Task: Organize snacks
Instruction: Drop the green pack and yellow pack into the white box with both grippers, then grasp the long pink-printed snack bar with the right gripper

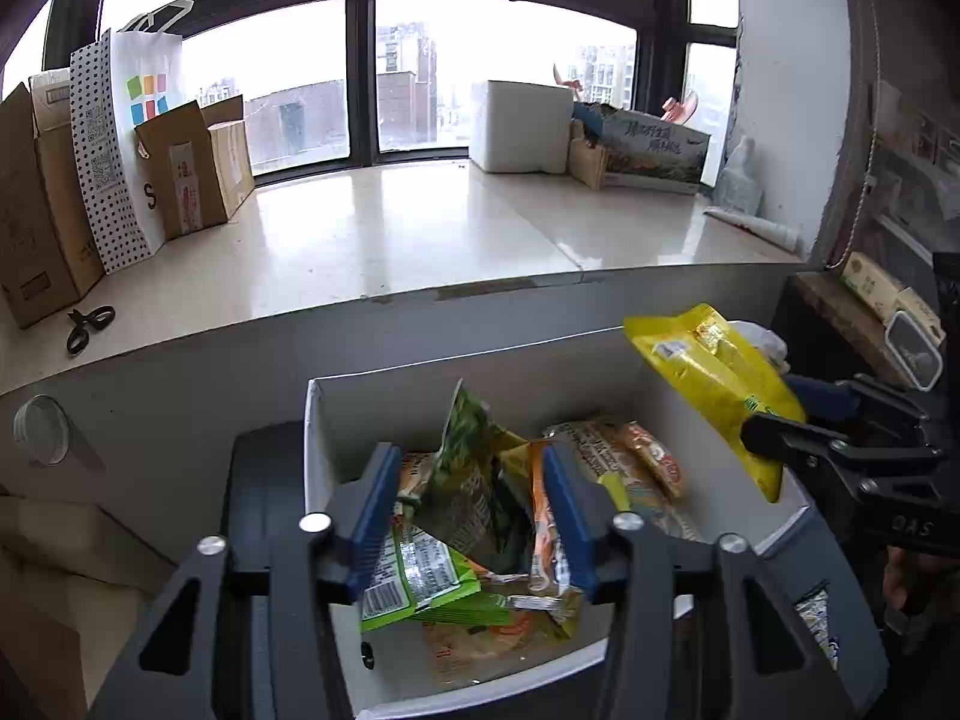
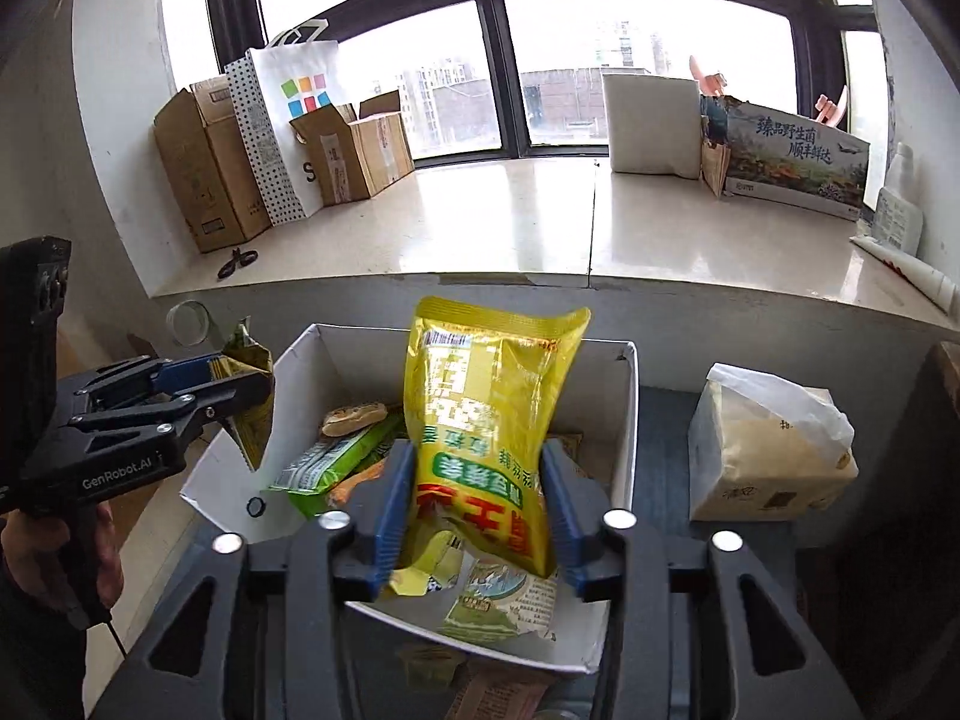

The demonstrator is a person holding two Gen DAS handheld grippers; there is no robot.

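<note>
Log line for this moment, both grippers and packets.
left gripper: open, green packet between jaws | right gripper: open, yellow packet between jaws | both over white box

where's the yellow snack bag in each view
Left wrist: yellow bag at right, above the white box's right side, at the right gripper.
Right wrist: same bag centre, upright between the right gripper's blue fingers, over the box.
Shared landmark: scissors on the sill, left.
</note>
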